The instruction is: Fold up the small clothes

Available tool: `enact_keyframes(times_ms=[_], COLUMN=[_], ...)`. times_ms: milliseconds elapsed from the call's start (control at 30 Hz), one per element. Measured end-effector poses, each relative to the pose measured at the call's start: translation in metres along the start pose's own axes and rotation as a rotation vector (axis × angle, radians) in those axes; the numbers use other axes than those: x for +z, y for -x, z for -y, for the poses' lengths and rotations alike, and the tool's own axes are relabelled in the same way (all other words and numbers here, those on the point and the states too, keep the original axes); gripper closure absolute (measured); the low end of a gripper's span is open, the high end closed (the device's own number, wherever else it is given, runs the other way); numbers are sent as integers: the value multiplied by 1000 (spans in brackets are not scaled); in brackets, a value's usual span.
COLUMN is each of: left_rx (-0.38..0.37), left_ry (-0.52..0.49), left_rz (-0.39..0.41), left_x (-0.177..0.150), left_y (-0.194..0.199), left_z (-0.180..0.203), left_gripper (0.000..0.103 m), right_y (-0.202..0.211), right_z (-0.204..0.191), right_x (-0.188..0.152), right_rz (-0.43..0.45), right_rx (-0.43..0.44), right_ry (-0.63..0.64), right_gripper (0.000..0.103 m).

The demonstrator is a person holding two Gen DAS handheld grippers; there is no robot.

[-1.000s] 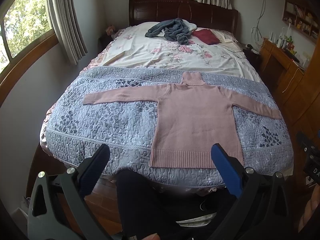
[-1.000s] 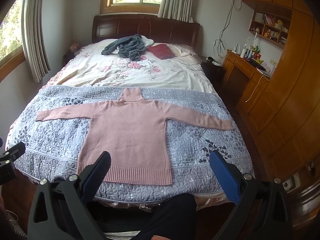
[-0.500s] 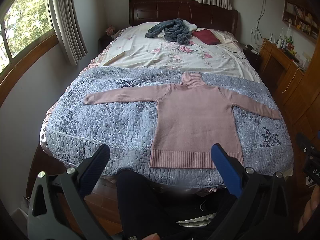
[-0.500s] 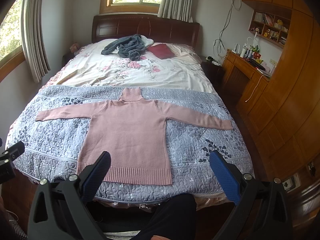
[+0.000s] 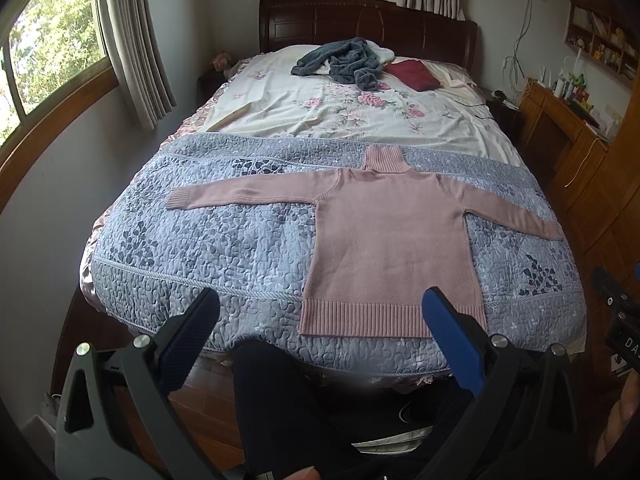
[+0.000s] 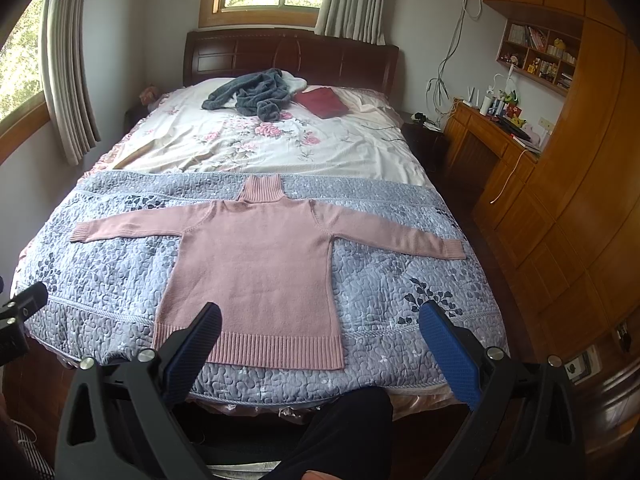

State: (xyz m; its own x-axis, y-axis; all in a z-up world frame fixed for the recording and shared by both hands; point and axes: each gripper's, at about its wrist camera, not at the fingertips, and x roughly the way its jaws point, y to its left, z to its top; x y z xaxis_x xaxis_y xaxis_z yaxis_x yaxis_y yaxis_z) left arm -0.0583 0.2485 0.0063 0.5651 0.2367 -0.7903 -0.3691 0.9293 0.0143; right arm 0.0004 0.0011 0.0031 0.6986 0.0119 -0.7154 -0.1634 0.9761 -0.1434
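Observation:
A pink turtleneck sweater lies flat on the blue-grey quilt at the foot of the bed, both sleeves spread out sideways, hem toward me. My left gripper hovers open in front of the bed's foot, its blue fingers framing the hem's left corner. Over the hem, my right gripper is open too, with nothing held. Neither gripper touches the sweater.
A grey garment and a dark red folded cloth lie near the headboard on the floral sheet. A wooden desk and cabinets stand along the right. A person's dark-trousered legs are below the grippers.
Both views have shifted very slightly; the sweater and the open grippers stay as they were.

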Motion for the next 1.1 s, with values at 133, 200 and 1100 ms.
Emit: enact_keyframes(times_ms=[133, 200, 1100], left_rx=[1, 1, -22], left_ry=[1, 1, 30], left_rz=[3, 2, 12], left_x=[0, 0, 8], left_y=[0, 1, -22], left_z=[0, 0, -8], left_gripper=[3, 3, 3], right_y=[0, 0, -21], right_z=[1, 1, 0], right_x=[0, 0, 1], right_rz=[-1, -1, 70], right_rx=[1, 1, 12], right_ry=[1, 0, 36], right_gripper=[4, 4, 4])
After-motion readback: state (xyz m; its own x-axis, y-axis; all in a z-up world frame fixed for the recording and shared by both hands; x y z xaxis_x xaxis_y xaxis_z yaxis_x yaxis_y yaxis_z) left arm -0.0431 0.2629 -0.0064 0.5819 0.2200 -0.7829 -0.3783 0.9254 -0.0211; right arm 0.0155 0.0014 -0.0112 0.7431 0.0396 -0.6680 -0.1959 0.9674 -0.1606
